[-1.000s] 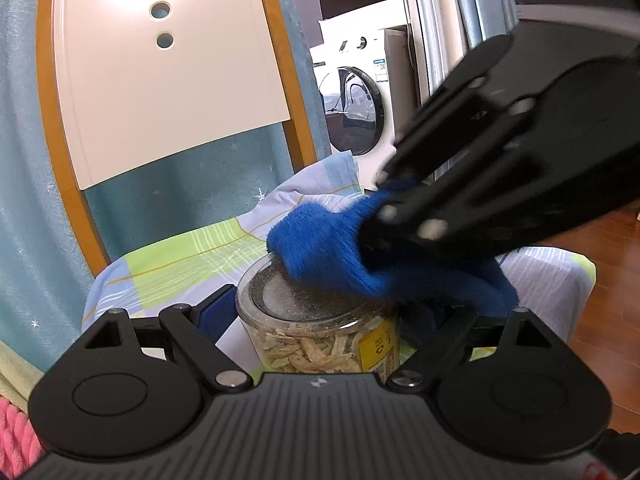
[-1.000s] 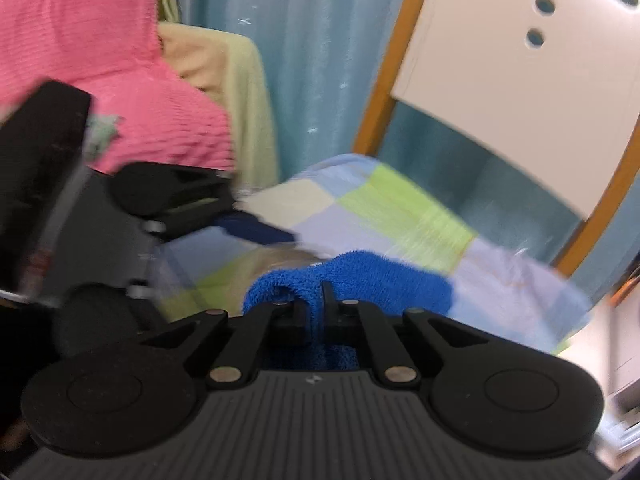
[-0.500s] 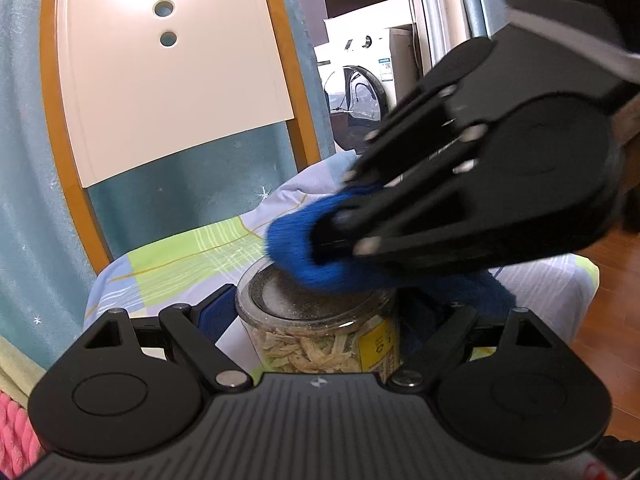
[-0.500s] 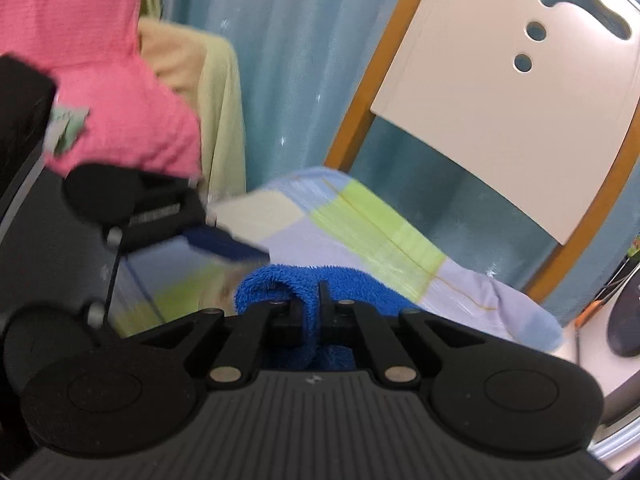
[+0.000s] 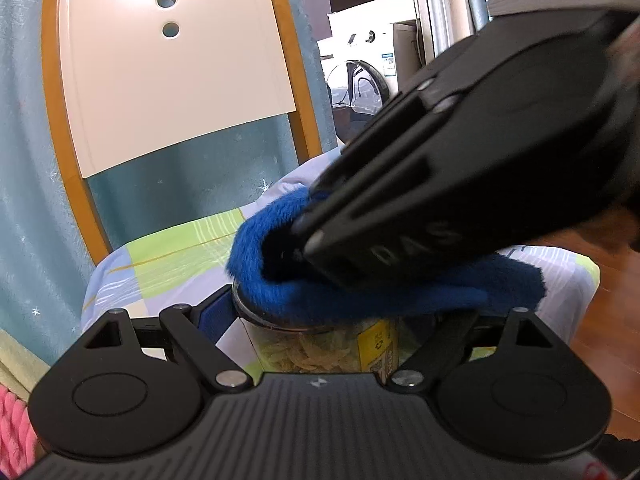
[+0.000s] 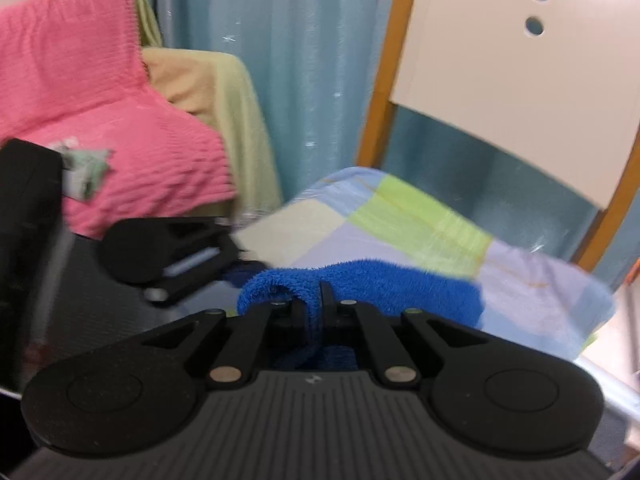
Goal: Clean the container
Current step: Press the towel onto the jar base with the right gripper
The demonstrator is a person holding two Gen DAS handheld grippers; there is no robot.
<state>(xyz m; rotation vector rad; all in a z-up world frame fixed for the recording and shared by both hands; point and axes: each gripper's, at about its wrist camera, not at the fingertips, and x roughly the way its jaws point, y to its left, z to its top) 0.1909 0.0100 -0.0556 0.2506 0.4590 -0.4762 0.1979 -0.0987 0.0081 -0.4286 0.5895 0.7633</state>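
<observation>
A chair (image 5: 172, 76) with a cream back panel and orange frame stands before a teal curtain (image 6: 288, 64); its seat carries a checked cloth (image 5: 176, 256) of green, lilac and white. A washing machine (image 5: 360, 80) shows through a doorway beyond, with wood floor (image 5: 616, 320) at right, and a pink blanket (image 6: 92, 120) lies draped at left in the right wrist view. The jar (image 5: 320, 344), clear with pale flakes inside and a yellow label, stands on the cloth between the left gripper's (image 5: 332, 320) fingers; the jaws sit at its sides and seem to grip it, though contact is hidden. The right gripper (image 6: 314, 300) reaches in from the right, angled down over the jar, jaws clenched on a blue towel (image 5: 360, 288) that lies pressed on the jar's lid and covers most of it.
</observation>
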